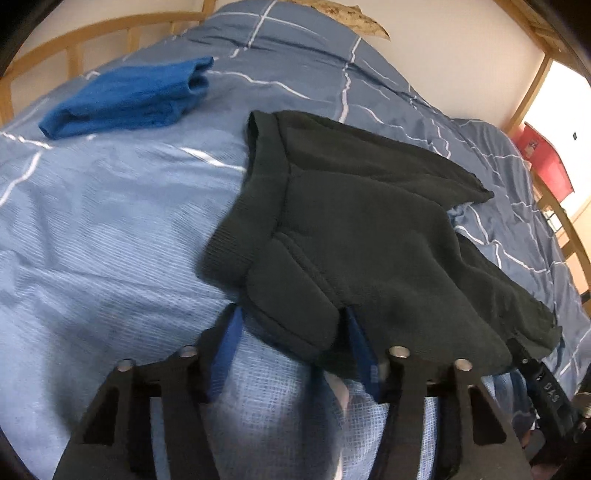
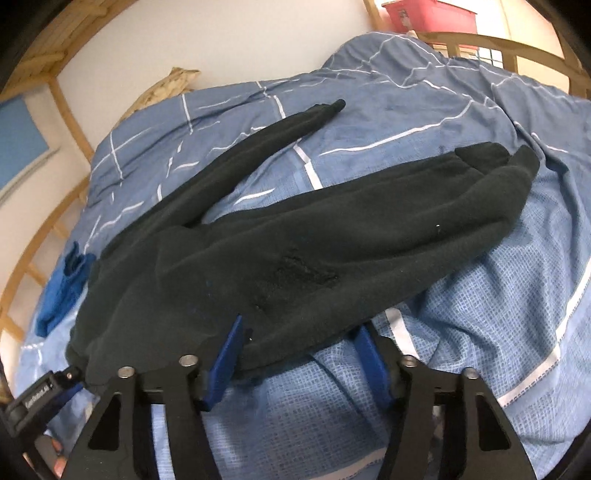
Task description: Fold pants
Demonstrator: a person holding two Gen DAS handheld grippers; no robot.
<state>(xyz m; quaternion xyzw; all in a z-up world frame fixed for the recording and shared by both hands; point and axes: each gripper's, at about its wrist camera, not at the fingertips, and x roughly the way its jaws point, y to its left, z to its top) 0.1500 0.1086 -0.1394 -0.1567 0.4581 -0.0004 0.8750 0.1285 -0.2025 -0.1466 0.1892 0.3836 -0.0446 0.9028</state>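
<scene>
Dark pants [image 1: 354,221] lie spread on the blue checked duvet [image 1: 110,229]. In the left wrist view I see the waistband end, and my left gripper [image 1: 291,325] is open at the near edge of the cloth, its blue pads on either side of a fold. In the right wrist view the pants [image 2: 295,243] stretch away with both legs apart, one thin leg [image 2: 258,147] running up left. My right gripper [image 2: 299,339] is open at the near edge of the pants. The left gripper's body [image 2: 37,398] shows at lower left.
A folded blue garment [image 1: 129,96] lies on the duvet at the far left, also visible in the right wrist view [image 2: 62,288]. A wooden bed frame [image 1: 74,48] rings the bed. A red box [image 2: 428,14] stands beyond the bed.
</scene>
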